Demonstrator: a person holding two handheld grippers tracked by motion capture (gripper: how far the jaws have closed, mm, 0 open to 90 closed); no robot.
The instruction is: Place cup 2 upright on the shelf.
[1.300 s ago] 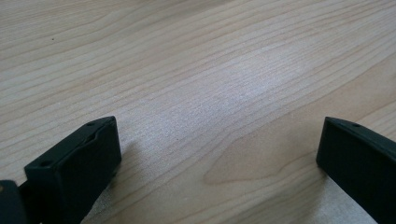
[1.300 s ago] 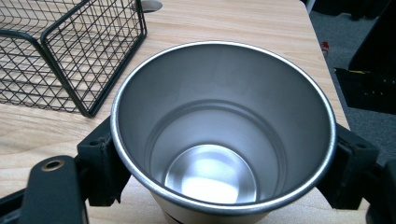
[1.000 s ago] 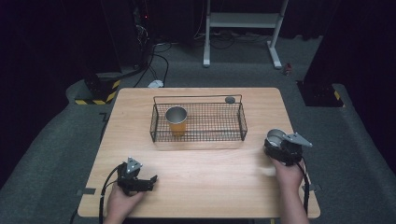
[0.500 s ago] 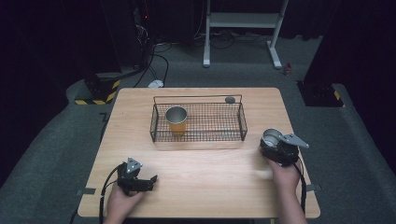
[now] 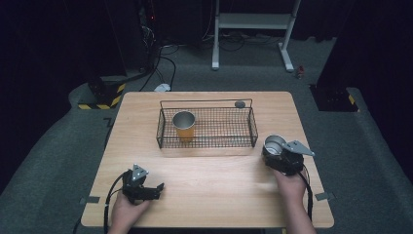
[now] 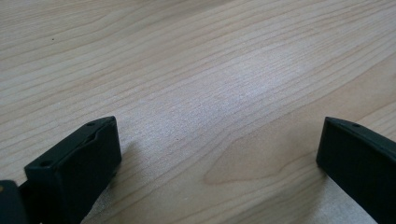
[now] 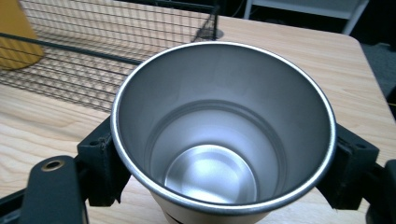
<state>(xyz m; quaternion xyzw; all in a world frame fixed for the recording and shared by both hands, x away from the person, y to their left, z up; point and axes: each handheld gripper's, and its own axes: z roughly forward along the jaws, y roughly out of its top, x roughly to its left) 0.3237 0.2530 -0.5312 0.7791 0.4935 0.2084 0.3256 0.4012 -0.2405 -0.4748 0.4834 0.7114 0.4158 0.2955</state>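
My right gripper (image 5: 278,155) is shut on a steel cup (image 5: 274,143), held upright just right of the wire basket (image 5: 206,140). In the right gripper view the cup (image 7: 223,130) sits open-mouthed and empty between the black fingers (image 7: 100,163). A yellow cup with a steel rim (image 5: 184,125) stands inside the basket at its left end. My left gripper (image 5: 146,187) rests low near the table's front left, open, with bare wood between its fingers (image 6: 74,163).
A small dark round object (image 5: 239,104) lies on the table behind the basket's far right corner. The wooden table (image 5: 214,195) has bare wood between the two grippers. Dark floor, cables and a white stand frame (image 5: 253,22) lie beyond.
My right gripper has carried the steel cup leftward, closer to the basket's right end. The left gripper has stayed put.
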